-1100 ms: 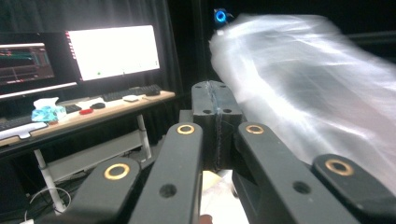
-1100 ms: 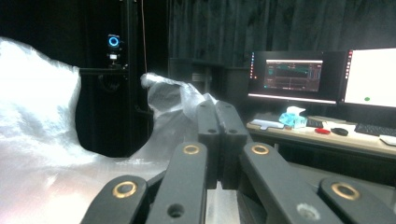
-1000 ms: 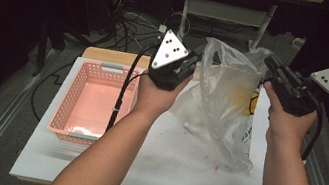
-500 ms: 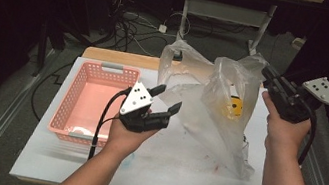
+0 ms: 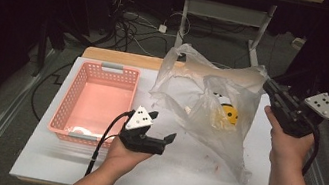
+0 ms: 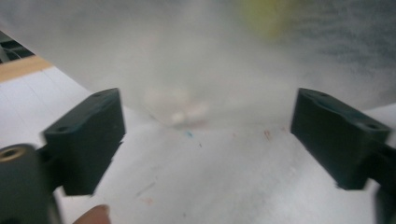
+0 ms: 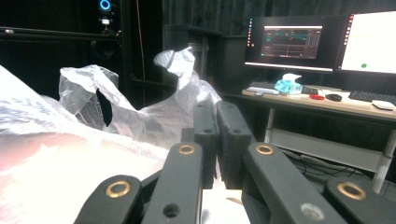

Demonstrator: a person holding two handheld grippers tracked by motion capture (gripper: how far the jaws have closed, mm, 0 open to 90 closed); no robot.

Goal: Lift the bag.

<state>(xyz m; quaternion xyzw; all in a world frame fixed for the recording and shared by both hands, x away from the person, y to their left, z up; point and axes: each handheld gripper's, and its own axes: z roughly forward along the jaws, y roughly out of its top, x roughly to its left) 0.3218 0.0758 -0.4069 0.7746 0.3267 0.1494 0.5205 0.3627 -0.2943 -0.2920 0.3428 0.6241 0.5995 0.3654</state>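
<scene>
A clear plastic bag [image 5: 203, 89] hangs tilted over the white table [image 5: 179, 176], with a yellow object [image 5: 228, 115] and something white inside. My right gripper [image 5: 269, 86] is shut on the bag's upper right edge and holds it up; in the right gripper view its jaws [image 7: 217, 135] are pressed together beside the crumpled film [image 7: 116, 121]. My left gripper [image 5: 162, 126] is low over the table in front of the bag. Its jaws have just been opening and stand wide apart [image 6: 212, 135] with nothing between them; the bag [image 6: 210, 60] lies blurred just ahead.
A pink basket [image 5: 112, 67] sits on the table's left half, a small white item in its near corner. A wooden board [image 5: 122, 57] edges the table's back. Cables lie on the floor behind. A desk with monitors [image 7: 289, 44] stands farther off.
My left gripper let go of the bag's left edge, opened, and dropped down toward the near table. The bag's freed side sagged. The right gripper sank a little, still gripping.
</scene>
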